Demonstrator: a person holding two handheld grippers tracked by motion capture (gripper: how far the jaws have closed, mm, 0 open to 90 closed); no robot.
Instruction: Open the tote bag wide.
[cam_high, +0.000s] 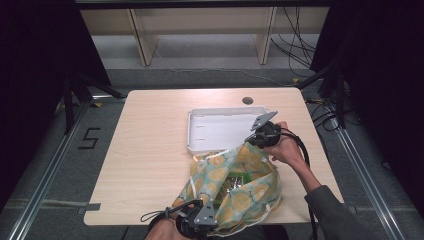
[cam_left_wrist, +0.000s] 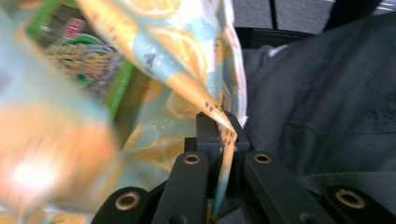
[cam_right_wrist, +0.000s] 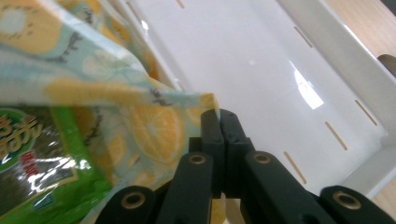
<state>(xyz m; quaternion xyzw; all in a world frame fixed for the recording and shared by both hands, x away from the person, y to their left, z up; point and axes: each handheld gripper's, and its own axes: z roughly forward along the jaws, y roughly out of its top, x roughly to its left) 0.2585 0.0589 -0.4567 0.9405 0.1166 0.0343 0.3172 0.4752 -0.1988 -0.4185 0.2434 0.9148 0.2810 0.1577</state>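
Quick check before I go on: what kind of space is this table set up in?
Probably a lab or recording bay, not a home: black curtains flank the wooden table, loose cables trail over grey floor, and metal floor rails run along both sides.

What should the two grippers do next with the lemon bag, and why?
Probably tip the lemon bag toward the white tray so the green packet slides out. The left gripper and the right gripper each pinch an edge of the bag, holding its mouth wide open beside the empty tray.
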